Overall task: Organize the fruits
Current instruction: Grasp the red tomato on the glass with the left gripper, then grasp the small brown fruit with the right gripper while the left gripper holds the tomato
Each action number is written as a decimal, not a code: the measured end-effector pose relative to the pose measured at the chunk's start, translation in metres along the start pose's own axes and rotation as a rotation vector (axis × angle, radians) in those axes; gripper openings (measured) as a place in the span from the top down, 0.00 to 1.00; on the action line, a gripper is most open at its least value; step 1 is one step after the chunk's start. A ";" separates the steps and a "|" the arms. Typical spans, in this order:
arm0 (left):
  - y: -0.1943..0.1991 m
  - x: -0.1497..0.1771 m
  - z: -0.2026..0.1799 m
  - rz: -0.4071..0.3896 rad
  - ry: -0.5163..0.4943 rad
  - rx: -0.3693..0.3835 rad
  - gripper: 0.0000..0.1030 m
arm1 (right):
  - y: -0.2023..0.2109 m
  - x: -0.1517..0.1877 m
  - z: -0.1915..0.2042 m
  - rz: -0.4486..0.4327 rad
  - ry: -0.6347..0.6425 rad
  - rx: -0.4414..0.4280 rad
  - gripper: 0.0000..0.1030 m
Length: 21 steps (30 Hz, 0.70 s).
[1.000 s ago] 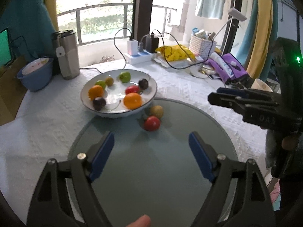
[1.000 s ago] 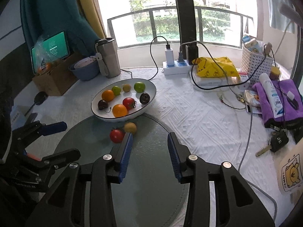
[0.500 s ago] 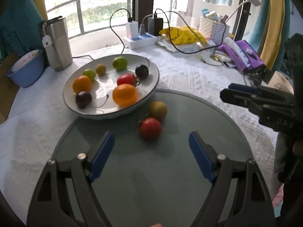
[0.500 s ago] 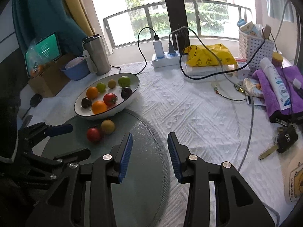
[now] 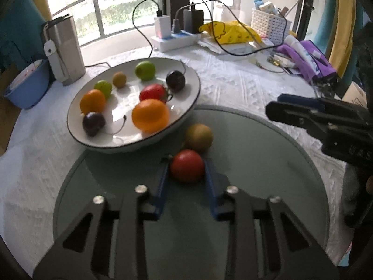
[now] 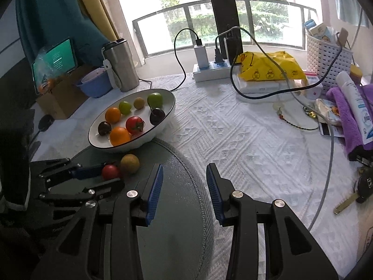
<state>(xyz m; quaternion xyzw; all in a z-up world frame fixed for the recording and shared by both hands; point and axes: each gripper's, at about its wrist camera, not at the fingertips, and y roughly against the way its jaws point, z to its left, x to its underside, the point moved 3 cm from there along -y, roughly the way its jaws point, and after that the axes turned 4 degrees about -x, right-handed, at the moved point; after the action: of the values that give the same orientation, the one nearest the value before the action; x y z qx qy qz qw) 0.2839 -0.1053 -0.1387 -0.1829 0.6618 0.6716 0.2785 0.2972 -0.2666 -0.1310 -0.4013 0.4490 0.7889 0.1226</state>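
Observation:
A red tomato [image 5: 186, 169] lies on the round grey glass disc [image 5: 256, 163], touching a brownish-yellow fruit [image 5: 199, 137] behind it. My left gripper [image 5: 186, 163] is closing, and its blue pads [image 5: 208, 175] press both sides of the tomato. The right wrist view shows the same grip, left gripper [image 6: 110, 175] on tomato [image 6: 110, 172]. A white bowl [image 5: 130, 145] behind holds oranges, green fruits, dark plums and another tomato. My right gripper [image 6: 185, 166] hangs open and empty over the disc's right edge [image 6: 200, 186].
Behind the bowl stand a steel tumbler [image 5: 65, 51] and a blue bowl [image 5: 25, 86]. A power strip [image 5: 174, 39] with trailing cables, a yellow bag [image 5: 228, 32], a white basket [image 5: 270, 23] and purple cloth [image 5: 310, 63] crowd the far right. A key [image 6: 349, 200] lies right.
My left gripper moved forward and down to the red tomato, and its wide jaws came together around it. The right gripper drifted right and slightly lower, jaws unchanged.

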 end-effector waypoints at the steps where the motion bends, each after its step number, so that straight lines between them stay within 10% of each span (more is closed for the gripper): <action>1: 0.000 0.000 -0.001 -0.003 -0.004 0.002 0.71 | -0.001 0.000 0.000 0.003 0.000 0.000 0.60; 21: 0.026 0.007 0.041 -0.056 0.103 0.068 0.71 | -0.019 -0.002 0.050 0.063 0.061 -0.002 0.60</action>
<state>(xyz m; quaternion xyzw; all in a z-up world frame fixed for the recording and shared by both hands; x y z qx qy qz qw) 0.2675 -0.0628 -0.1201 -0.2261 0.6924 0.6304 0.2685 0.2833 -0.2147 -0.1271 -0.4108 0.4640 0.7804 0.0834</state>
